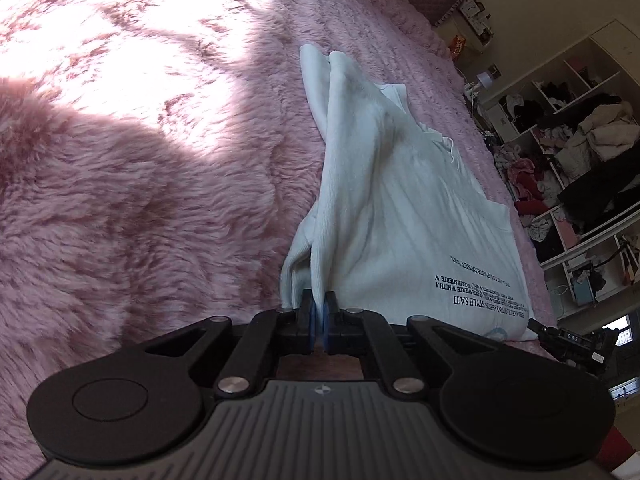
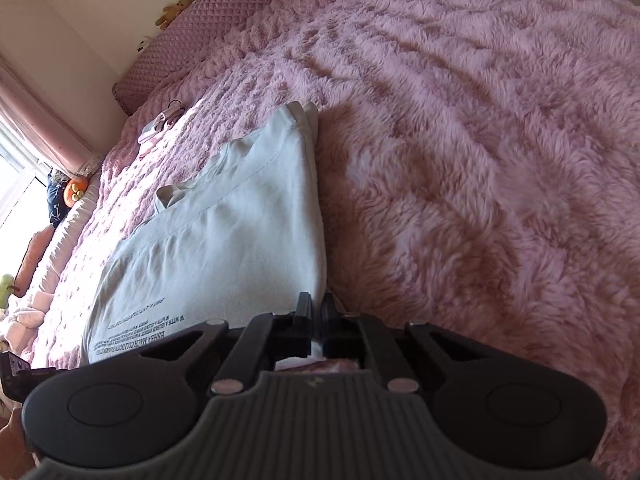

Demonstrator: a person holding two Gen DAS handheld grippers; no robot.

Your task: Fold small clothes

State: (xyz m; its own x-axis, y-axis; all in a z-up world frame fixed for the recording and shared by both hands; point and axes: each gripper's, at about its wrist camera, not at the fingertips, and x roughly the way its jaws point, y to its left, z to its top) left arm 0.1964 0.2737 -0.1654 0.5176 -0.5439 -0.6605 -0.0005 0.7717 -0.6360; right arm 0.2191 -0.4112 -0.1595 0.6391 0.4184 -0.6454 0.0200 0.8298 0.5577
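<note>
A white T-shirt with black printed text lies on a pink fluffy bedspread. My left gripper is shut on a bunched edge of the shirt near its left corner, and the cloth rises in a ridge from the pads. In the right wrist view the same T-shirt stretches away to the left. My right gripper is shut on the shirt's near right corner, with white cloth pinched between the pads. The other gripper's body shows at the right edge of the left wrist view.
The pink bedspread spreads wide to the right of the shirt. Open shelves stuffed with clothes stand past the bed. A quilted pink headboard, a small pink item and pillows lie toward the window side.
</note>
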